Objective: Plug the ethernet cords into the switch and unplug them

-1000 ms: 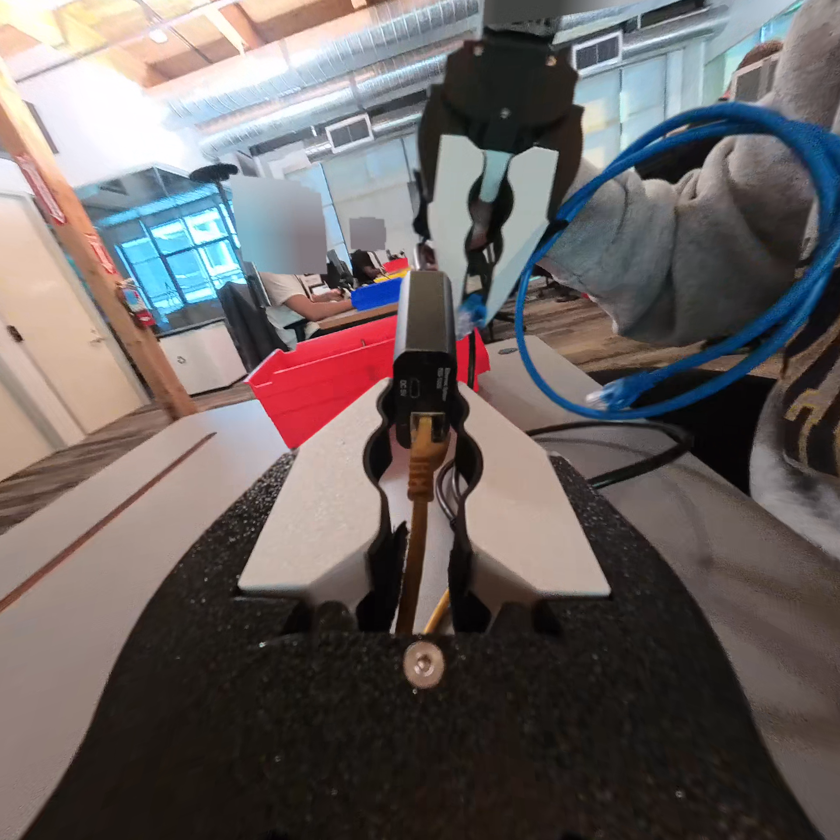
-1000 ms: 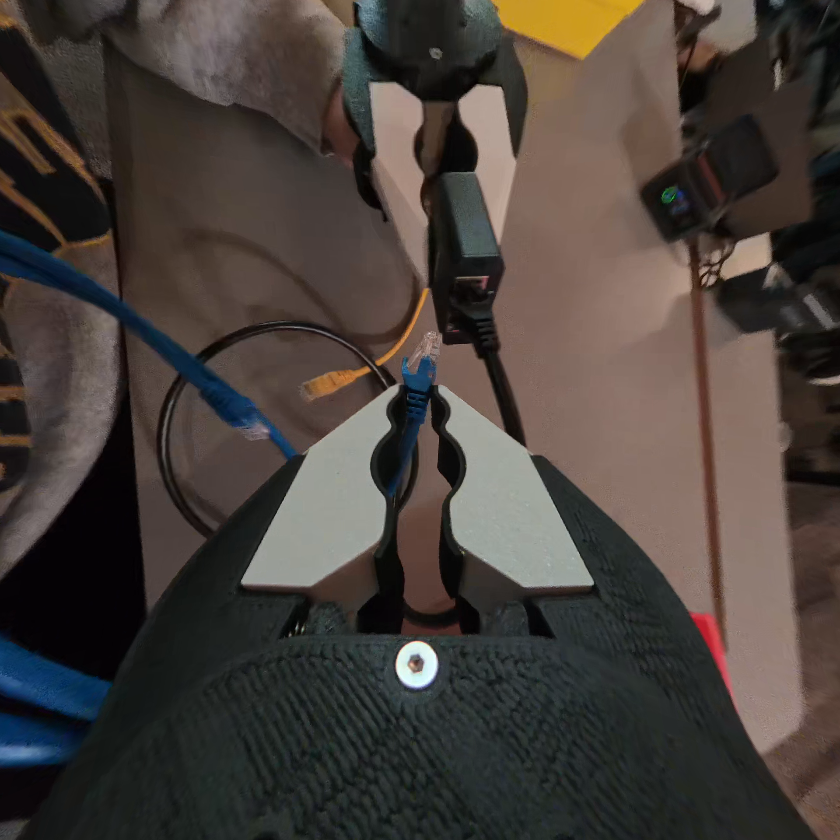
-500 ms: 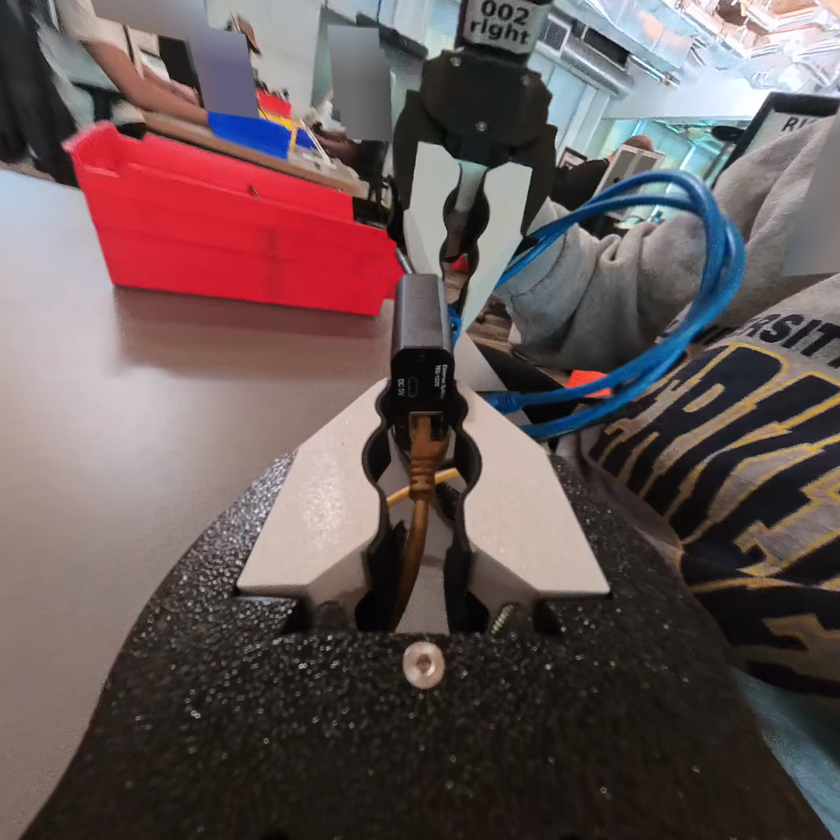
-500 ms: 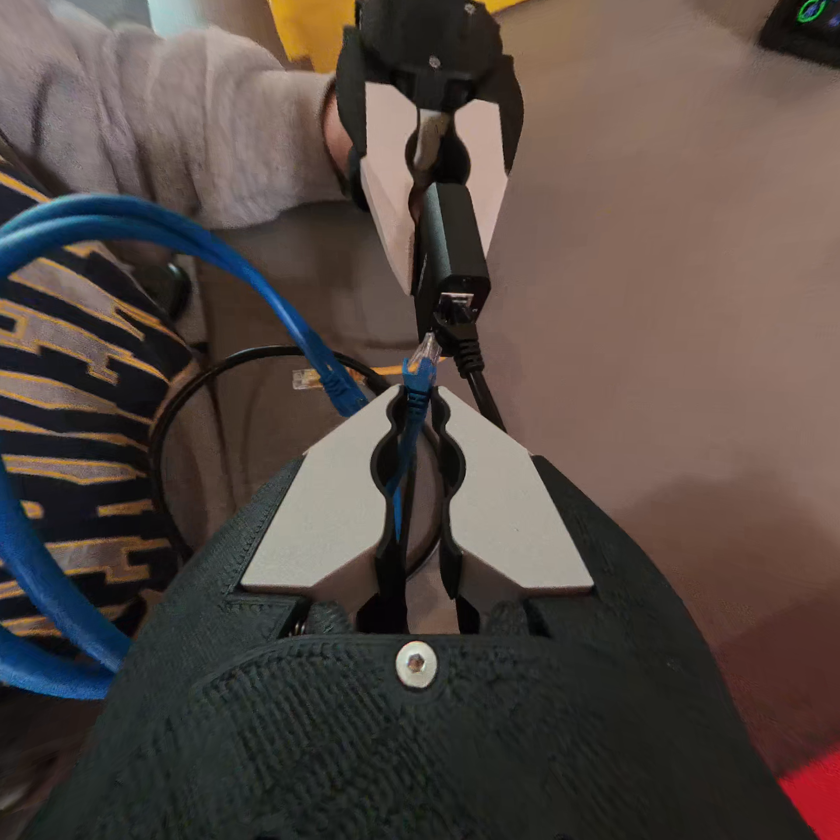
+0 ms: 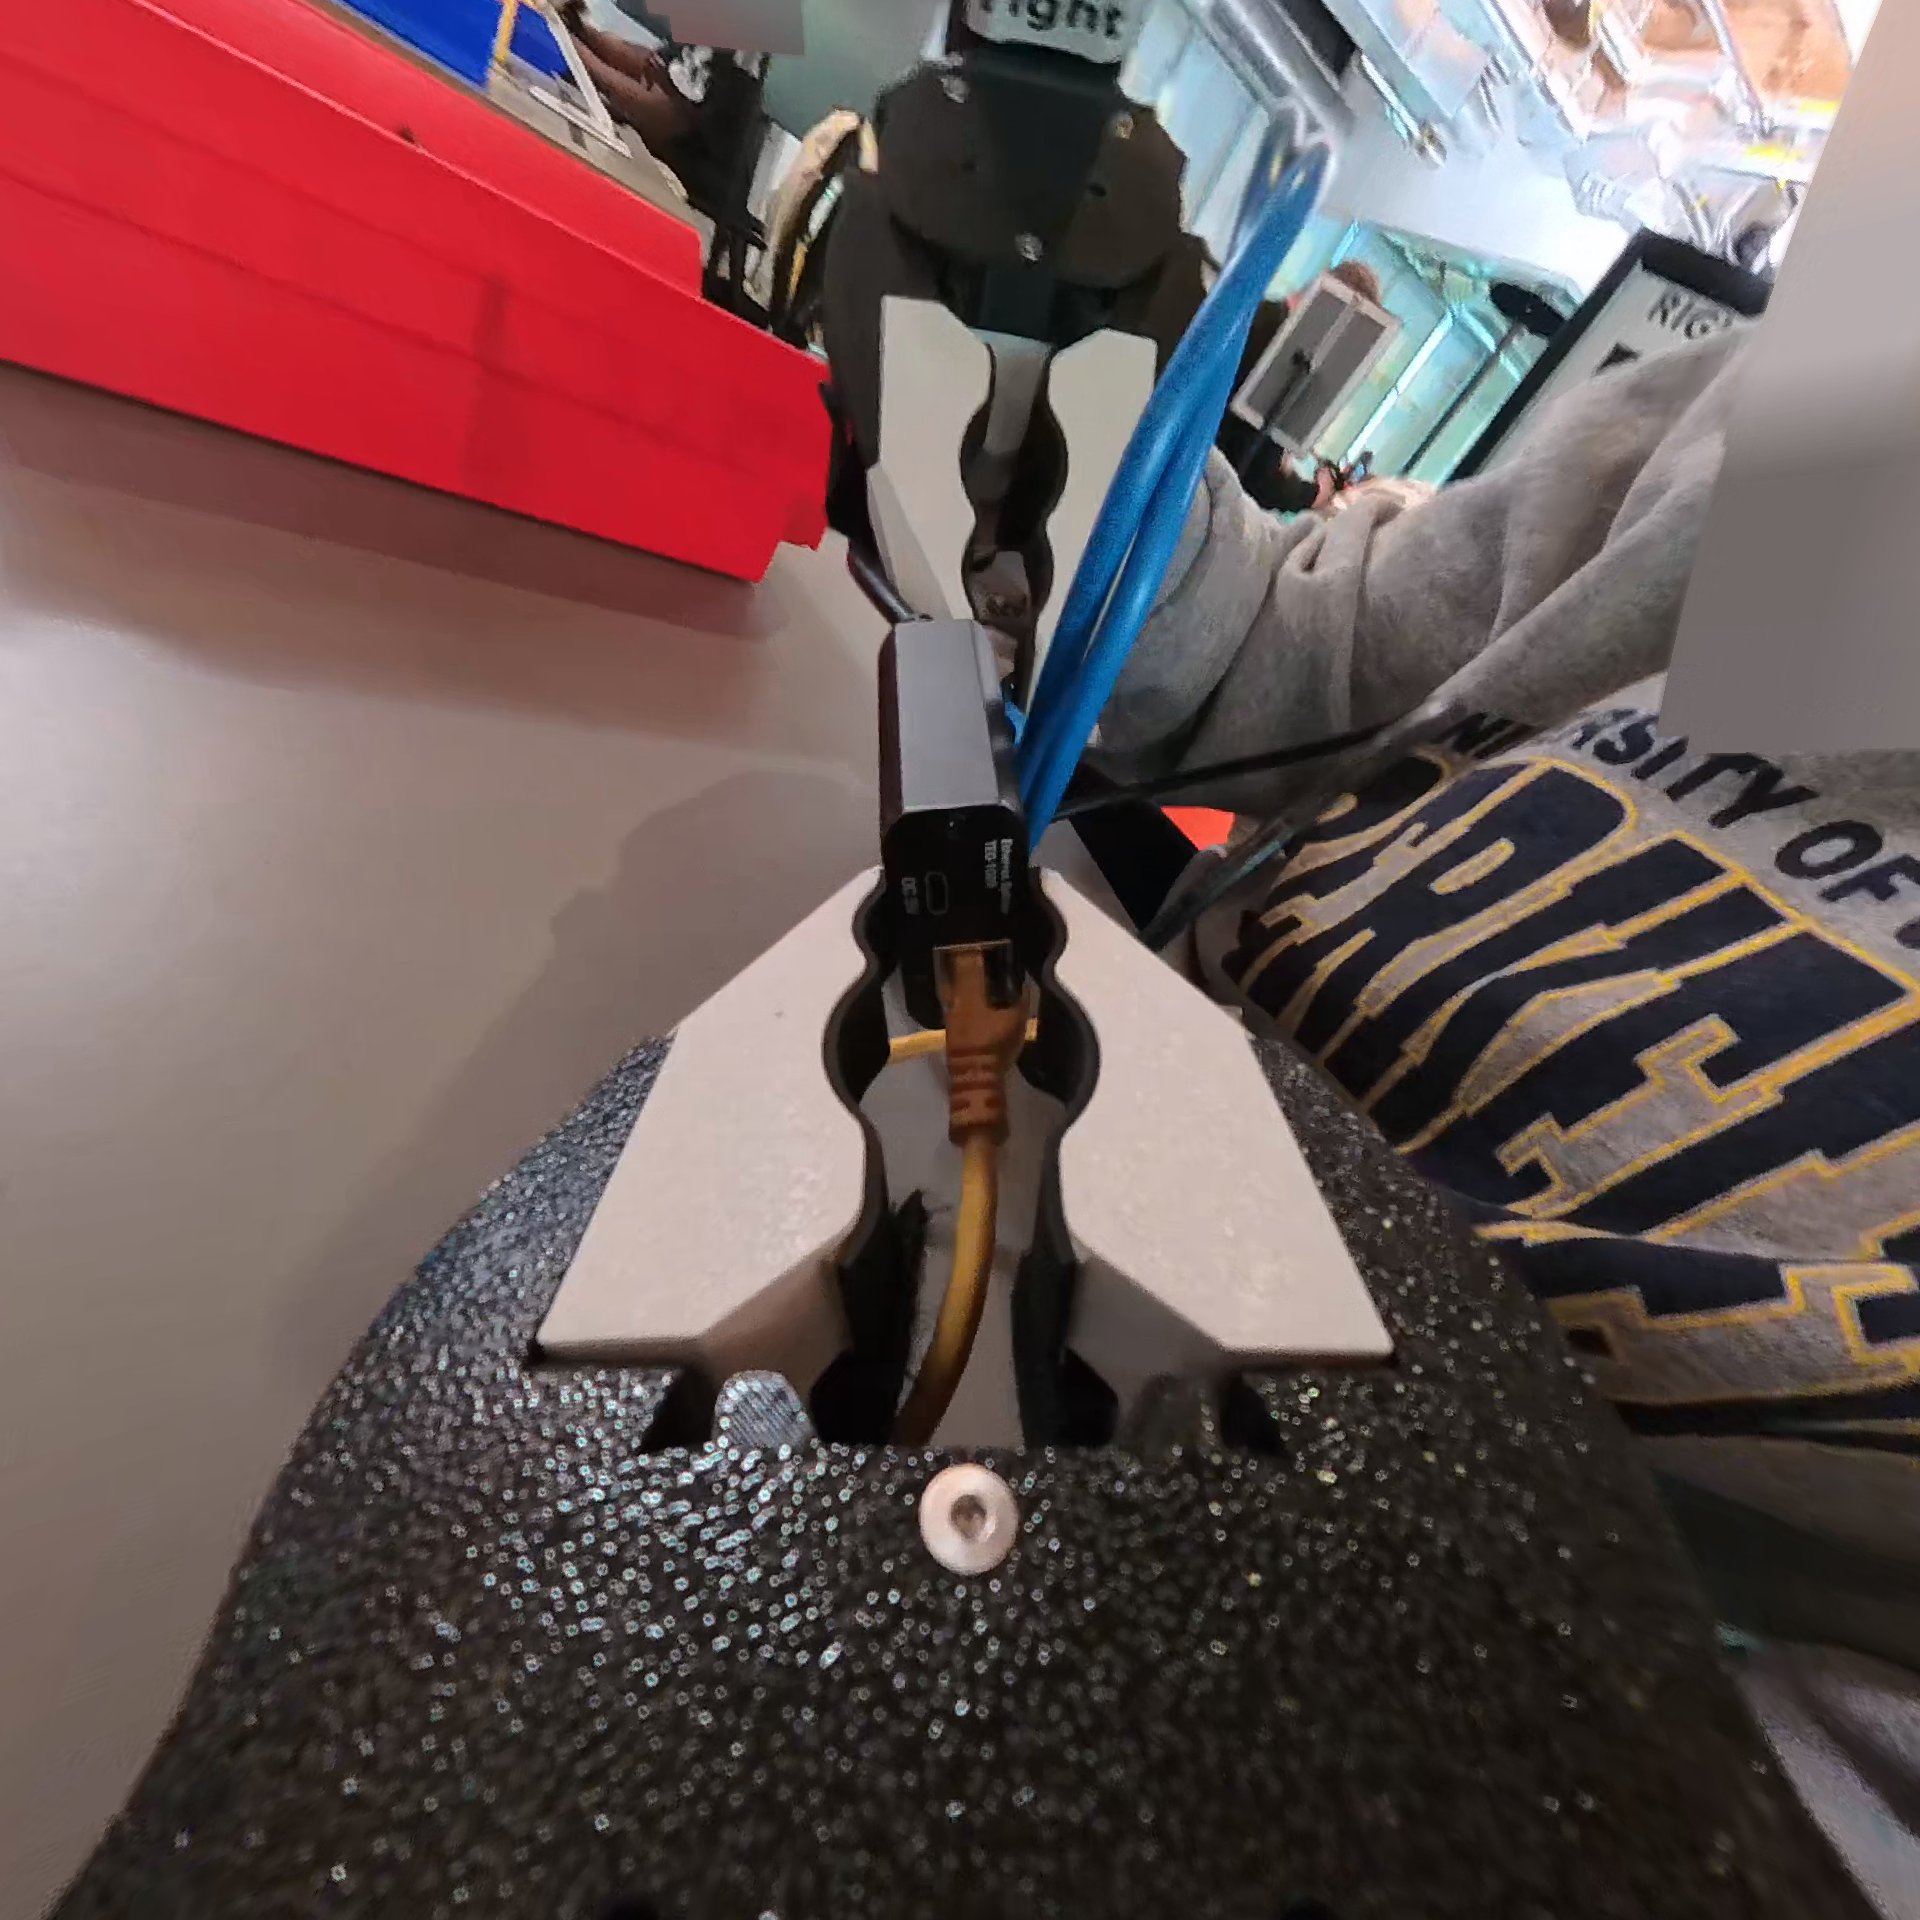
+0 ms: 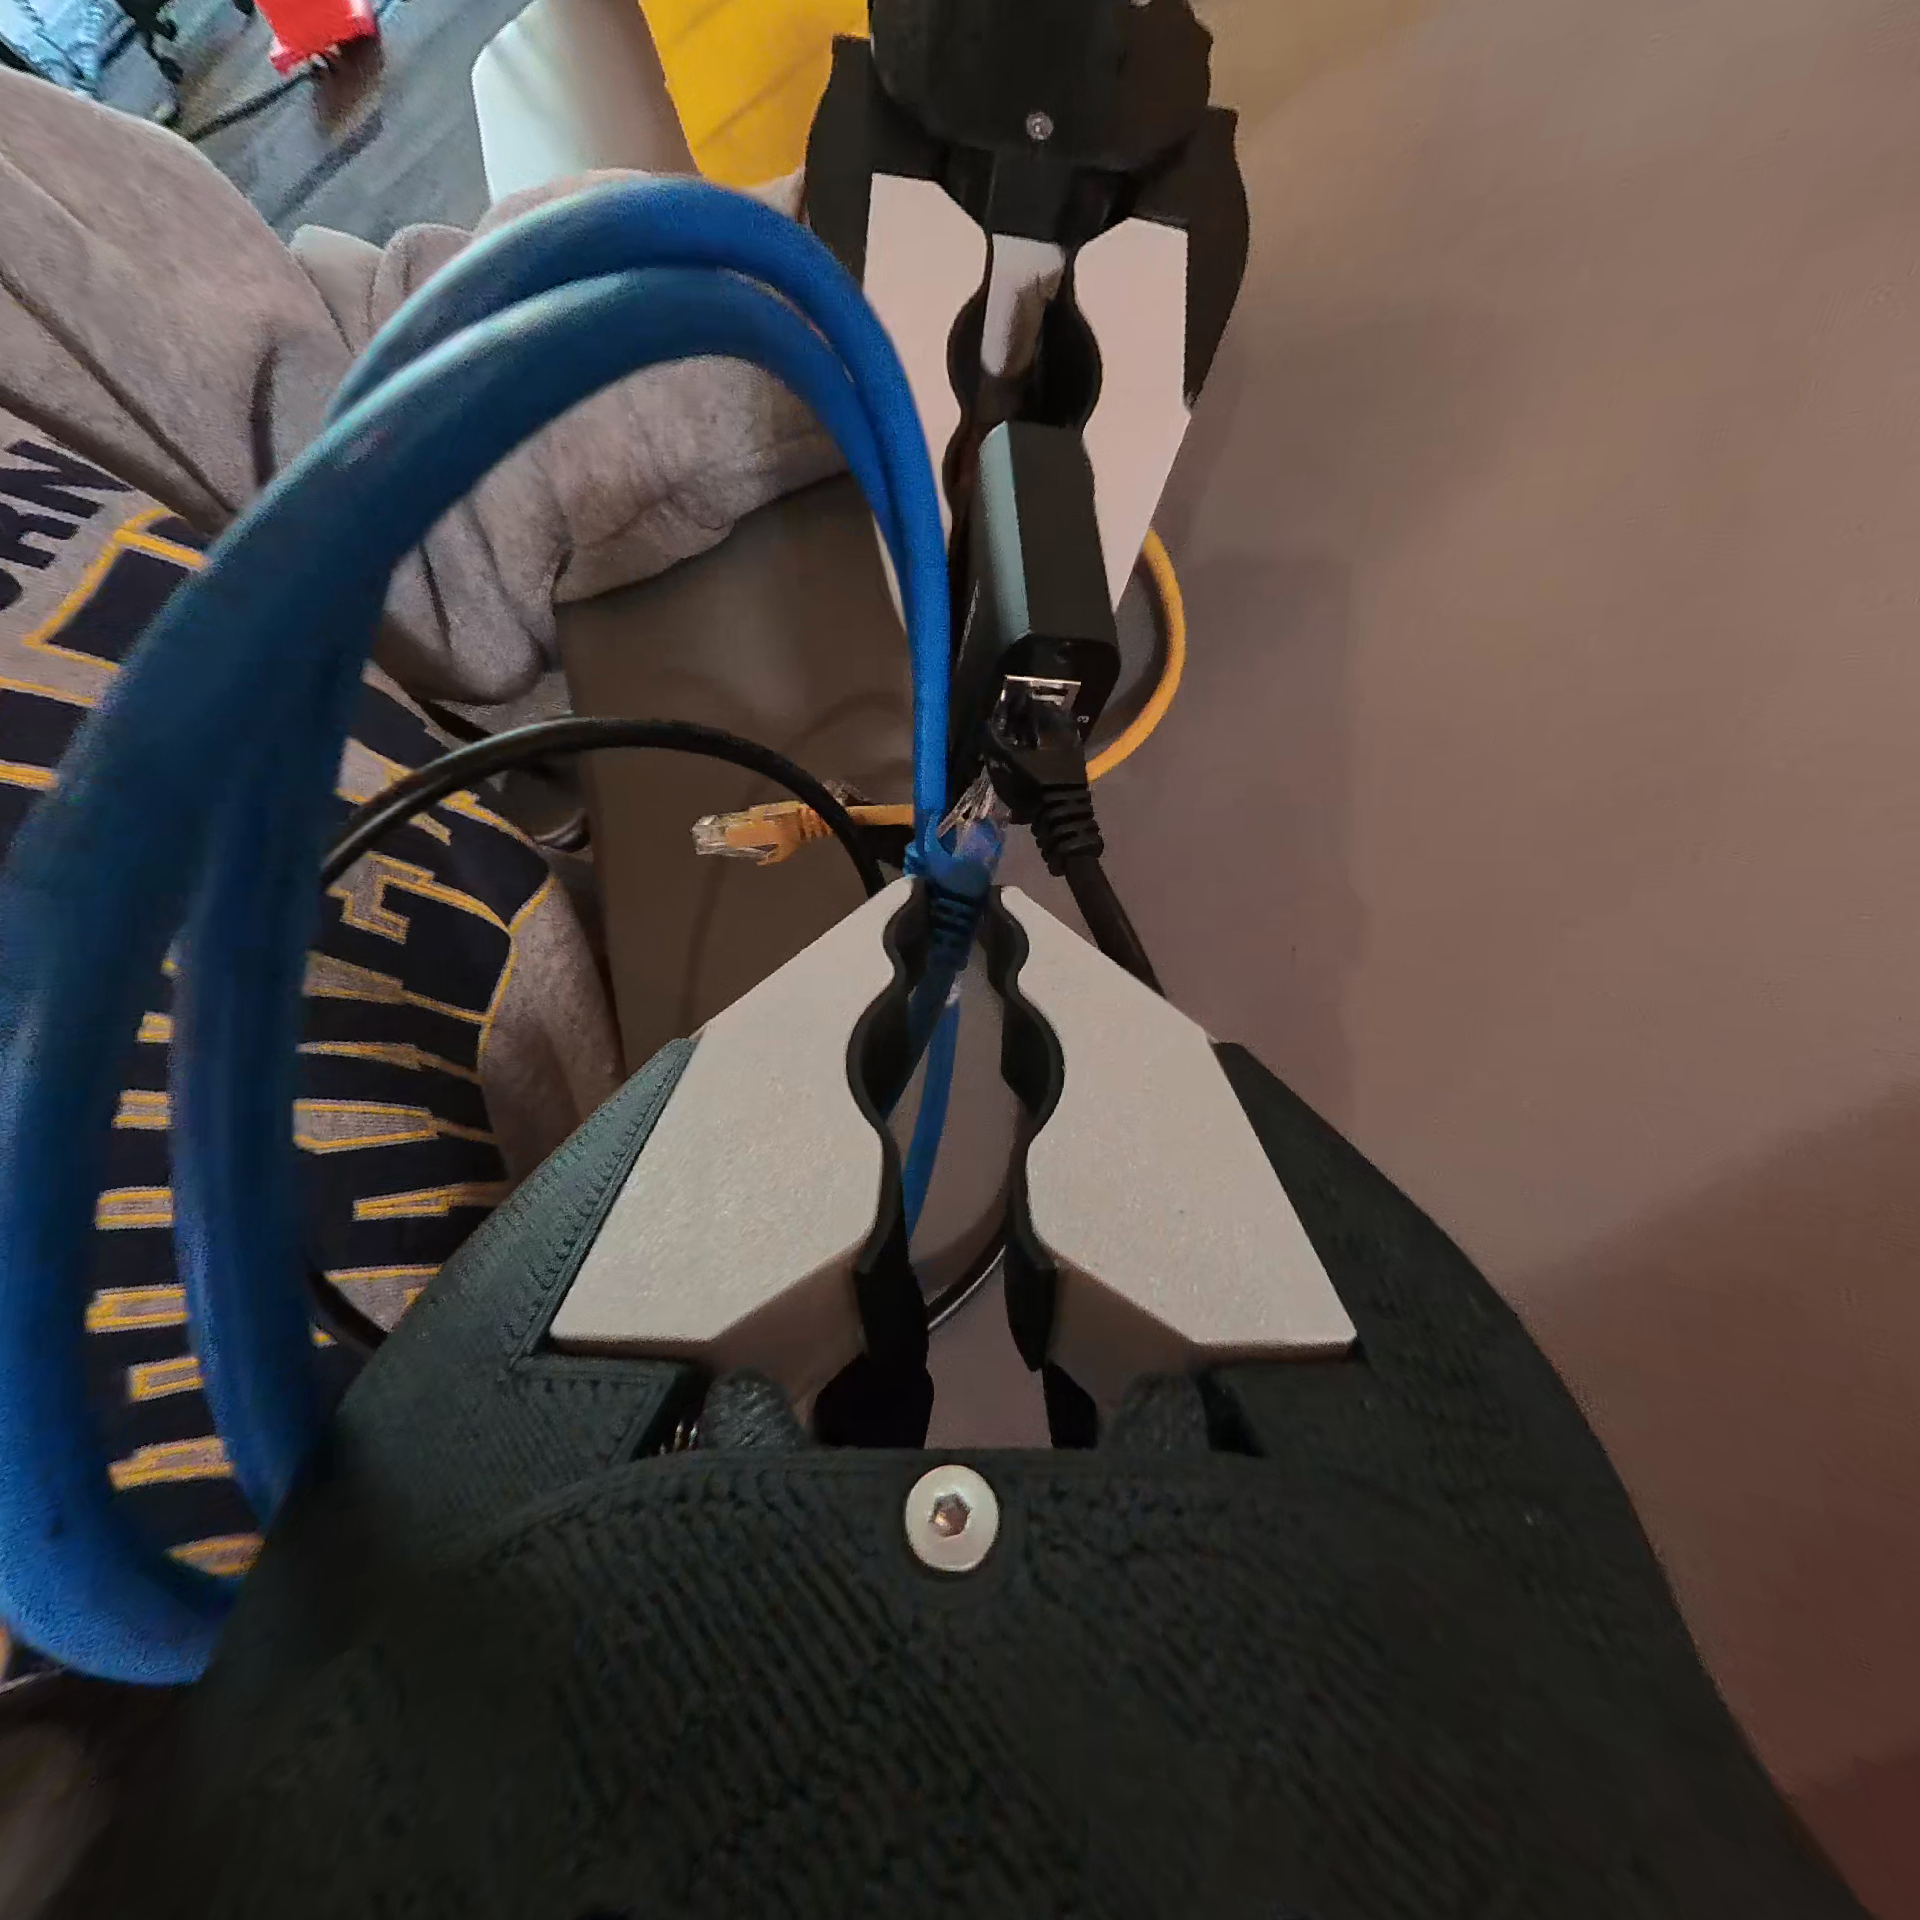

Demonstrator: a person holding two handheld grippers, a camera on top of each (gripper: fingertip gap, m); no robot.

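Observation:
My left gripper [image 5: 956, 883] is shut on a small black switch [image 5: 940, 748] and holds it above the table. A yellow ethernet cord [image 5: 977, 1049] is plugged into the switch's near end and runs back between my fingers. My right gripper [image 6: 956, 894] is shut on a blue ethernet cord [image 6: 940, 966] just behind its plug [image 6: 977, 831]. The plug tip sits close below the switch [image 6: 1039, 561], beside a plugged-in black cord [image 6: 1049, 790]. The left gripper [image 6: 1029, 499] faces me from above. In the left wrist view the right gripper [image 5: 987, 613] stands behind the switch.
A red bin [image 5: 364, 312] stands on the grey table [image 5: 312, 831]. The blue cord loops [image 6: 260, 831] hang over a person's grey sweatshirt [image 5: 1558, 1039]. A loose yellow plug [image 6: 753, 831] and a black cable loop [image 6: 623, 743] lie below. My right fingertips sit around 5 cm from my left ones.
Both grippers have swung round together and kept their grip. The blue plug has moved closer to the switch's end, and the blue cord's loops have swung up beside it.

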